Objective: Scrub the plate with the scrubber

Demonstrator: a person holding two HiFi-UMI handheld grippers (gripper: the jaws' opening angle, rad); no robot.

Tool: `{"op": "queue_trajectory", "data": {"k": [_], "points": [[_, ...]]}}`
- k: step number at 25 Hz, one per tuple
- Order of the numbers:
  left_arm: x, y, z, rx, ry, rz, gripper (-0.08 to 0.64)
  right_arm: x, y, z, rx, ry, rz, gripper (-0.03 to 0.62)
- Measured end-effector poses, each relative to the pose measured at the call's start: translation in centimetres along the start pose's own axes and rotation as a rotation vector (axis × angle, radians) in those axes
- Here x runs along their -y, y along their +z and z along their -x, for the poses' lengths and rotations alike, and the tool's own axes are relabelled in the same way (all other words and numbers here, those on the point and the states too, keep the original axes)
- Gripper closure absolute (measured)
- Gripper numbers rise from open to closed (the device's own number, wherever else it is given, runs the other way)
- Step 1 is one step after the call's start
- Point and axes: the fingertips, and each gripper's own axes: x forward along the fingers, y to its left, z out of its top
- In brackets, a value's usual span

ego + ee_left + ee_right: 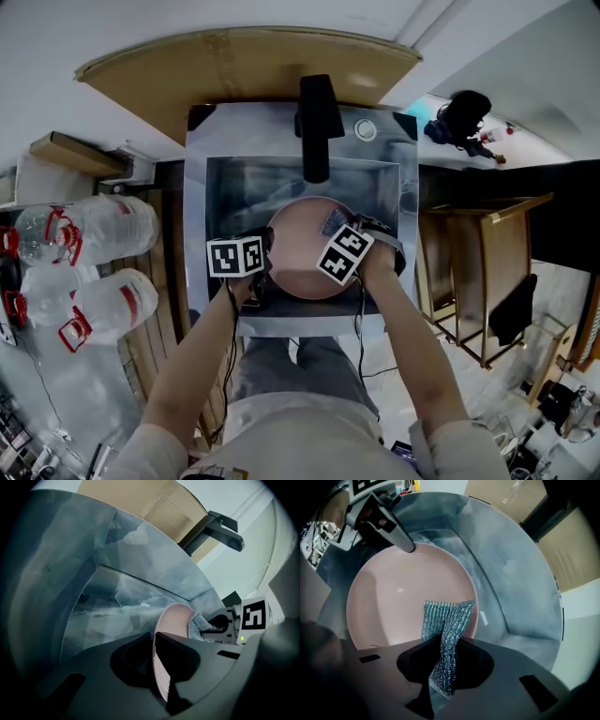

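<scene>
Our left claw (pixel 155 641) clamps the rim of the round pink plate (pixel 176 616) inside the steel sink (pixel 375 187); our right claw (pixel 440 641) pinches the silvery mesh scrubber (pixel 447 616) over its face.

steel sink (pixel 196 202), pink plate (pixel 298 251) in it

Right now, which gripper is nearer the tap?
Right. The right gripper holds the scrubber on the plate below the tap; the left gripper grips the plate's left rim, farther away.
</scene>
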Motion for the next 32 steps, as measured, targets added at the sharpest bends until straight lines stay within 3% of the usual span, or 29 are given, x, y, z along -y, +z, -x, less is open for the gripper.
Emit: {"op": "queue_trajectory", "data": {"k": [4, 10, 13, 17, 25, 27, 32], "points": [[0.0, -0.2, -0.1, -0.008, 0.011, -0.004, 0.518, -4.9, -1.0, 0.9, 0.021, 0.105, -0.029, 0.491], [0.0, -0.3, 0.1, -0.013, 0.032, -0.012, 0.517, -11.3, 4.0, 2.6, 0.189, 0.271, -0.086, 0.485], [-0.1, -0.5, 0.1, -0.016, 0.042, -0.028, 0.503, -12.8, 7.3, 3.9, 0.338, 0.385, -0.210, 0.483], [-0.9, -0.6, 1.0, -0.025, 0.069, -0.054, 0.439, -11.6, 8.5, 5.1, 0.454, 0.421, -0.403, 0.483], [0.0, 1.2, 6.0, 0.109, 0.052, -0.011, 0.450, -7.1, 7.2, 12.0, 0.672, 0.305, -0.637, 0.485], [1.0, 1.8, 7.6, 0.137, 0.031, -0.038, 0.490, -5.5, 7.0, 14.7, 0.752, 0.246, -0.669, 0.485], [4.4, 4.7, 12.2, 0.231, -0.004, -0.166, 0.505, -1.7, 6.3, 22.6, 0.956, 0.110, -0.734, 0.485]]}}
